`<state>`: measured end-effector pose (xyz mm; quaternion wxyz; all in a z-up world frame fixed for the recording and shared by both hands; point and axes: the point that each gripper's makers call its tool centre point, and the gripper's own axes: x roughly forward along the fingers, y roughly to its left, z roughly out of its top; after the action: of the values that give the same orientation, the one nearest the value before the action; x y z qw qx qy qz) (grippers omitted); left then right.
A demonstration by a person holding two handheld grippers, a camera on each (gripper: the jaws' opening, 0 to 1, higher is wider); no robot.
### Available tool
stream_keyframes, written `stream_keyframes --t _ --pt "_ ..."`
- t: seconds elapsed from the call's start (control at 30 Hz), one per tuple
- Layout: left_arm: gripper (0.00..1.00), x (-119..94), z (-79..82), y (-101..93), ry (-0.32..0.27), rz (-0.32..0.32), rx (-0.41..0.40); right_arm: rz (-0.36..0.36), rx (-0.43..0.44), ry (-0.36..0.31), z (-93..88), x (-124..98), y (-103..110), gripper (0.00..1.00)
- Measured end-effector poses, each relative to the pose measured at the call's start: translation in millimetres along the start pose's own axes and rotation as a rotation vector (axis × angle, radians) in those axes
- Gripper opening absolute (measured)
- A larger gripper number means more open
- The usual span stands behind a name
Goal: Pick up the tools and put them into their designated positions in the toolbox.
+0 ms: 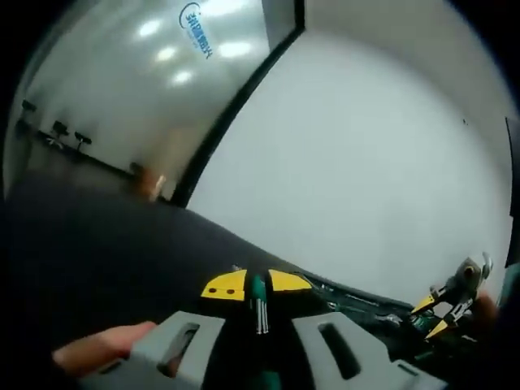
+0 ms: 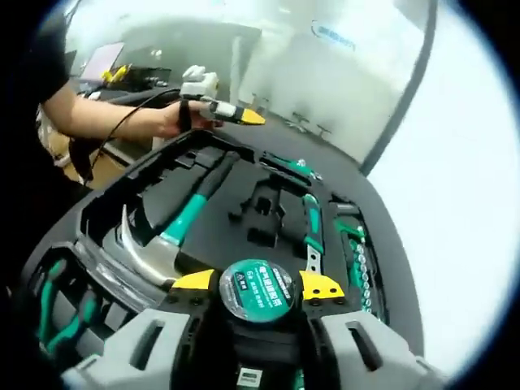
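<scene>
An open black toolbox [image 2: 114,203] holds a claw hammer [image 2: 162,236] with a green-and-black handle, laid diagonally in its slot; a green-handled screwdriver [image 2: 312,231] rests beside it, and a round green-labelled tape roll [image 2: 260,286] sits upright.

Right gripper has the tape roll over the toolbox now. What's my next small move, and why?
Probably ease the right gripper forward and down toward the empty recesses mid-tray. Its jaws are shut on the tape roll, which hangs above the toolbox; the hammer and the screwdriver already sit in their slots, so keep clear of the hammer's claw.
</scene>
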<state>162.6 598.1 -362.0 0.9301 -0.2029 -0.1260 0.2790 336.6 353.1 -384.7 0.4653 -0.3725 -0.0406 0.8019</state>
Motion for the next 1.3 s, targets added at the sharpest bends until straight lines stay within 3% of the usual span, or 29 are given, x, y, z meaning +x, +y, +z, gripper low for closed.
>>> stream_keyframes --t 0.07,0.23,0.37,0.4,0.47,0.5,0.63,0.77,0.93,1.3 --pt "0.11 -0.2 -0.3 0.5 0.001 0.005 0.003 0.03 0.058 0.001 -2.2 -2.2 2.8 0.36" --pt "0.11 -1.9 -0.8 0.0 -0.001 0.006 0.007 0.031 0.072 -0.002 -5.8 -13.0 0.8 0.34" --pt "0.11 -2.5 -0.7 0.3 -0.002 0.005 0.009 0.014 0.157 -0.049 3.5 -16.5 -12.1 0.26" --pt "0.11 -2.5 -0.8 0.2 -0.001 0.005 0.01 0.001 0.151 -0.049 3.5 -16.2 -14.3 0.24" --pt "0.11 -2.6 -1.4 -0.6 0.001 0.003 0.01 -0.06 0.066 0.007 -2.7 -14.5 -20.8 0.02" --pt "0.11 -2.7 -1.5 -0.8 0.002 0.002 0.011 -0.062 0.031 0.016 -2.9 -12.8 -18.8 0.0" --pt "0.11 -2.5 -2.7 -0.8 0.006 0.006 0.018 -0.039 0.116 0.008 2.5 -4.1 -8.3 0.0" --pt "0.1 -0.5 -1.8 2.5 0.004 0.004 0.018 -0.093 0.097 -0.02 7.2 -4.1 -17.6 0.0" --pt "0.1 -1.7 -2.9 0.3 0.008 -0.003 0.016 -0.008 0.135 -0.042 2.1 2.8 -3.5 0.05" --pt "0.1 -0.1 -7.9 0.7 0.029 0.007 0.059 0.002 0.161 -0.034 -3.9 12.2 0.4 0.0"
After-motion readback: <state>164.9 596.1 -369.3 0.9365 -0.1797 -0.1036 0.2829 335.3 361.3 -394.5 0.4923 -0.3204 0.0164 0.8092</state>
